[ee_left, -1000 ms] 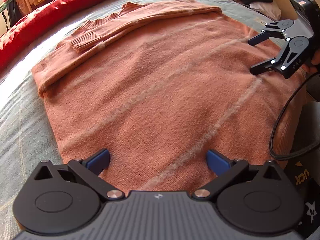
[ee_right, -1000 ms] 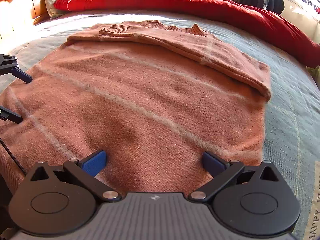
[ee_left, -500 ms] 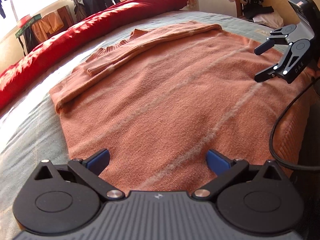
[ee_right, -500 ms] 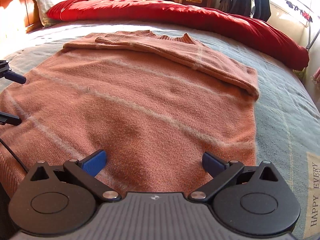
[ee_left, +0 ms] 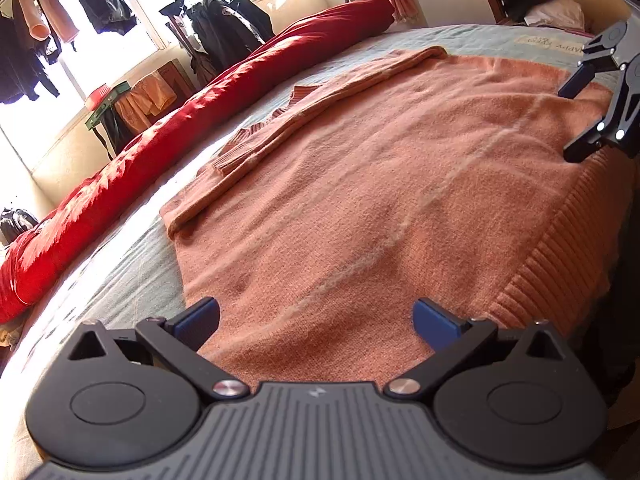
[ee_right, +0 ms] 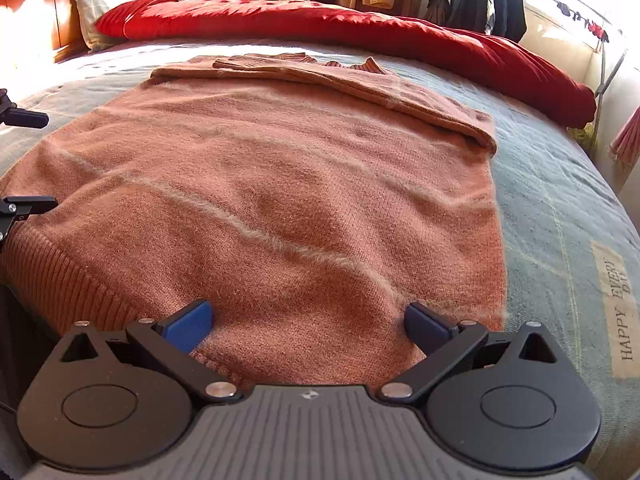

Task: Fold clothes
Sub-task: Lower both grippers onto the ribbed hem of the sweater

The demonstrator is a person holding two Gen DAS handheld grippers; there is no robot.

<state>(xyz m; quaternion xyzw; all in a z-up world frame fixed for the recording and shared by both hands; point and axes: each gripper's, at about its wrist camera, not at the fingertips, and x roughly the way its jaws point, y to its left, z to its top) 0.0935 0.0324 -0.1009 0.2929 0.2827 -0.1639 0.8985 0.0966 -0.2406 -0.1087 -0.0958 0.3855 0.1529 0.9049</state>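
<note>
At the bottom of the left wrist view my left gripper [ee_left: 316, 318] stands wide, its blue pads spread over the near hem of the orange sweater [ee_left: 380, 184], holding nothing. My right gripper [ee_right: 308, 320] is equally wide at the bottom of its own view, over the ribbed hem, also empty. The sweater fills the middle of both frames, lying flat on the grey-blue bedspread [ee_right: 560, 200] with its sleeves folded across the chest near the collar. Beyond it, a red duvet [ee_right: 360, 28] runs along the upper part of the frame, with hanging clothes [ee_right: 486, 0] behind.
</note>
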